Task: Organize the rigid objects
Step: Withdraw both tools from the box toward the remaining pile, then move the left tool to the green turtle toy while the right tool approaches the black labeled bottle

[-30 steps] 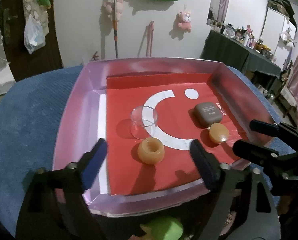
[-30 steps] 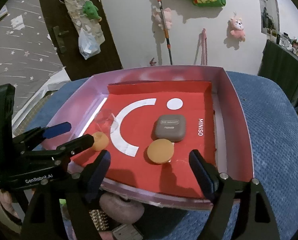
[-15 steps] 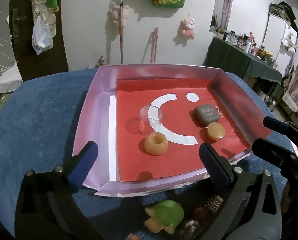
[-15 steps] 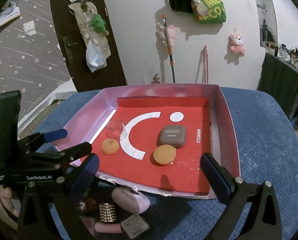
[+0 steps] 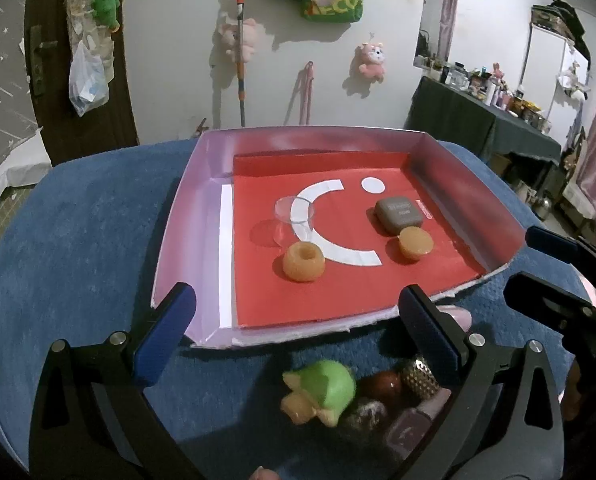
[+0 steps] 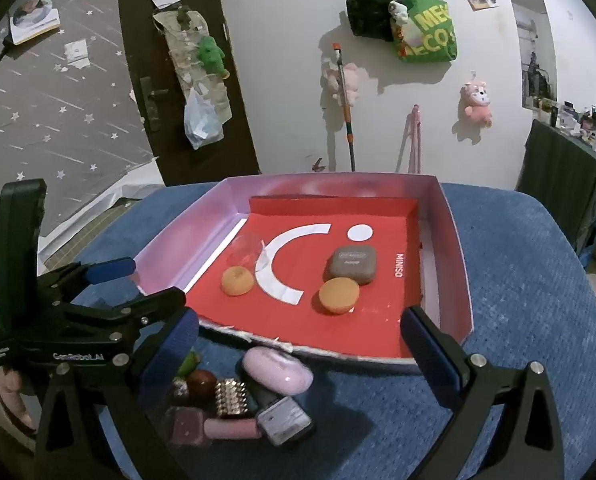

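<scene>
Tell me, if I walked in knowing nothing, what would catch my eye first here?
Probably the shallow box with the bright red floor on the blue cushion, holding a clear cup, an orange ring, an orange puck and a grey case. Next, the heap of small trinkets on the cushion in front of it, between two wide-open black grippers.

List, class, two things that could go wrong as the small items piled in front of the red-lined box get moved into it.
1. The clear glass cup stands right behind the orange ring-shaped piece; it is hard to see, so an incoming item might knock it over.
2. The pile is tight: the green turtle toy, dark red ball and studded gold piece touch, so the open left gripper may catch two.
</scene>
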`<move>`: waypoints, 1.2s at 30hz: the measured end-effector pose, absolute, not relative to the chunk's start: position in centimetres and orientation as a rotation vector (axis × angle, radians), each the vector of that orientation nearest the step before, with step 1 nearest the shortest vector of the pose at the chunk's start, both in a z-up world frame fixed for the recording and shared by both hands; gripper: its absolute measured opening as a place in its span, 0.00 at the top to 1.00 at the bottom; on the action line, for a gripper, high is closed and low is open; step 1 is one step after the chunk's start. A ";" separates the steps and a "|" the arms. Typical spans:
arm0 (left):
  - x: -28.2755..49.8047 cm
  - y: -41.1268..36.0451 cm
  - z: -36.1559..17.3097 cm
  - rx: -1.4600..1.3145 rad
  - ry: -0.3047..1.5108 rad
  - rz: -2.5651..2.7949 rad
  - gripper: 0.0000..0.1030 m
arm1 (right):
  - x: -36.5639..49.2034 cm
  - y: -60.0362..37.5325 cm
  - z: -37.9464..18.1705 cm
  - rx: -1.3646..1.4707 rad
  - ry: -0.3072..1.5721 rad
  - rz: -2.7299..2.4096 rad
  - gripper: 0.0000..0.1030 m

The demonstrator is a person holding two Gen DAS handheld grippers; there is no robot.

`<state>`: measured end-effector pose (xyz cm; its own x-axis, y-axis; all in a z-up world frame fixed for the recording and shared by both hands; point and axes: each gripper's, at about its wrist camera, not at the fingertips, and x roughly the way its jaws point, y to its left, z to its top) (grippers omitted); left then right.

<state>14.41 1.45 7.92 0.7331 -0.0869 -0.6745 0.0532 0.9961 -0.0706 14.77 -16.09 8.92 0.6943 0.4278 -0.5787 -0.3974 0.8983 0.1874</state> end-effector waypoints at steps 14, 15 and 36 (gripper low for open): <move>12.1 1.6 7.3 -0.053 0.755 -0.075 0.00 | 12.2 -15.7 8.3 0.029 0.658 0.476 0.00; 12.0 1.6 7.2 -0.053 0.757 -0.074 0.00 | 12.0 -15.6 8.2 0.029 0.661 0.477 0.00; 9.9 1.9 3.1 -0.093 0.833 -0.074 0.00 | 10.2 -15.6 3.1 0.019 0.763 0.457 0.00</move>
